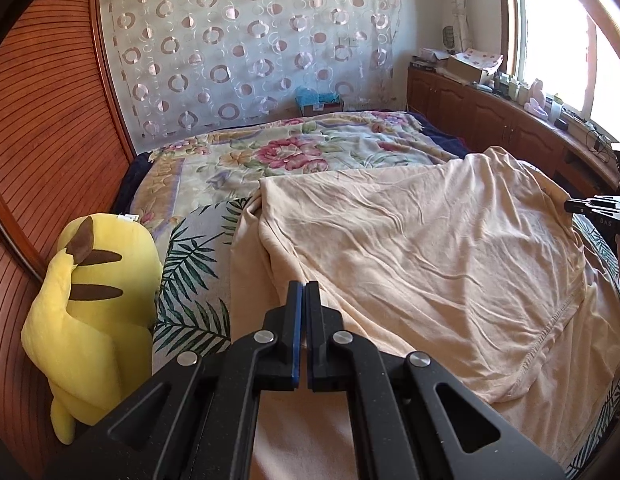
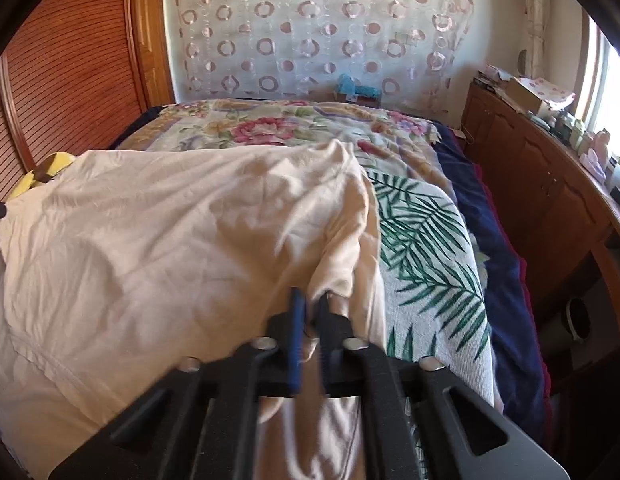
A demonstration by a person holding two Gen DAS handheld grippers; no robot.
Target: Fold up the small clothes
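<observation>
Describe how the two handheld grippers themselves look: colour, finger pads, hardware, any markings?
Both the left gripper and right gripper are matte black with angular linkage arms, triangular cutouts and round silver pivot bolts. Each has blue pads on the inner finger faces. No cables or sleeves show. In the left wrist view, the right gripper's side carries small pale lettering, too small to read.

The left gripper [image 1: 304, 286] is low with its jaws pressed together, while the right gripper [image 2: 310, 300] has its jaws nearly together, pinching cloth between its fingers.
</observation>
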